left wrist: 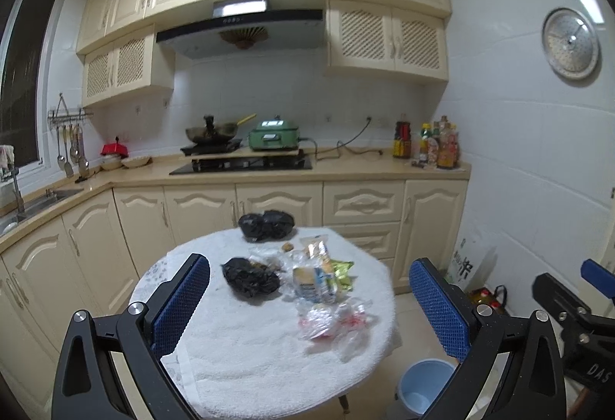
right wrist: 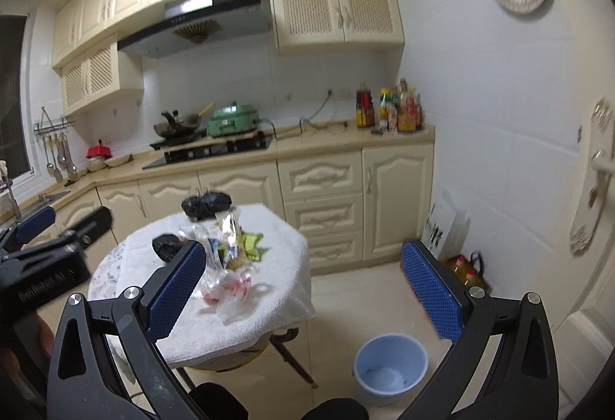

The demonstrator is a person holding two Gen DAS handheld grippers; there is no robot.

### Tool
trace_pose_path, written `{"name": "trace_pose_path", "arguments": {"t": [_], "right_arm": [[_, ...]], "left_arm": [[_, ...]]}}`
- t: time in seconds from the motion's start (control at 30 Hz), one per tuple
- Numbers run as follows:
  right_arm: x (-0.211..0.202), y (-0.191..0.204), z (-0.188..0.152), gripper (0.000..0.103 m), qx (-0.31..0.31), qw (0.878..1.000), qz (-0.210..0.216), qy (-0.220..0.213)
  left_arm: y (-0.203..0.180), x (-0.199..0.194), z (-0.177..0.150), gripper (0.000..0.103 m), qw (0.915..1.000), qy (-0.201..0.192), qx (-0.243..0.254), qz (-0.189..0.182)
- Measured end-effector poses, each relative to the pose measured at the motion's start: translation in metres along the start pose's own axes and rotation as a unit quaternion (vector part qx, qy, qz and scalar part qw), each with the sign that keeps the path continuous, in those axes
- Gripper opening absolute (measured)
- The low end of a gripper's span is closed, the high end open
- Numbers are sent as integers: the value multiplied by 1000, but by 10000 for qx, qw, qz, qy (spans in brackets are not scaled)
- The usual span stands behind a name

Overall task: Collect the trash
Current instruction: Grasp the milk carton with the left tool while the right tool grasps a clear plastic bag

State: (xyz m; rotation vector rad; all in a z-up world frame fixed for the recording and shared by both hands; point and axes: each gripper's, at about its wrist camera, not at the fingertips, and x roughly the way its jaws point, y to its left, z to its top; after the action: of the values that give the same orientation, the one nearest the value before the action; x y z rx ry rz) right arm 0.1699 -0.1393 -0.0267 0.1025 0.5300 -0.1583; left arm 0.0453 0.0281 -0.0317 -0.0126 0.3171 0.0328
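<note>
- At the lower centre of the left wrist view, the left gripper (left wrist: pixel 309 308) is seen with its jaws spread wide and nothing held between them; the right gripper (right wrist: pixel 303 295) is likewise wide open and empty in its own view.
- At mid-frame in both views, the trash is found in a loose pile on the round table (left wrist: pixel 246 374), which is covered by a white towel: a black bag (left wrist: pixel 250 281) just left of centre, a second black bag (left wrist: pixel 266 225) at the far edge, snack wrappers (left wrist: pixel 317 272) at the middle, and clear plastic (left wrist: pixel 334 320) nearest the camera.
- At the lower right of each view, the blue bin (right wrist: pixel 390 366) is seen on the floor beside the table, apart from it.
- The clear plastic is judged likely to slip from the pads, since it looks thin and crumpled, and a shallow grasp may catch only a corner.
- The towel may be pinched together with a wrapper if the jaws are closed too low, and the rest of the pile could then be dragged off the table.
- A light piece may be dropped short of the bin, because the bin sits low and off to one side.
- The two grippers are seen close together, so a clash is possible if one pile is reached for by both.
</note>
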Motion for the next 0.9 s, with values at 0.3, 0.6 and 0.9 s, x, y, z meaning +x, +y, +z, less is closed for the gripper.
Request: {"name": "trace_pose_path", "arguments": {"t": [0.3,0.6,0.9], "right_arm": [[105,6,-41,103,-83,9931,282,1139],[201,48,-66,103,-370,9756,944,1948],[282,82,-82,103,21,9562,1524,2499]], "left_arm": [[44,100,-28,102,9940,979,-187,445],[62,187,-28,102,9815,1818,-330,507],[82,236,-24,102,9756,1998,-588,694]]}}
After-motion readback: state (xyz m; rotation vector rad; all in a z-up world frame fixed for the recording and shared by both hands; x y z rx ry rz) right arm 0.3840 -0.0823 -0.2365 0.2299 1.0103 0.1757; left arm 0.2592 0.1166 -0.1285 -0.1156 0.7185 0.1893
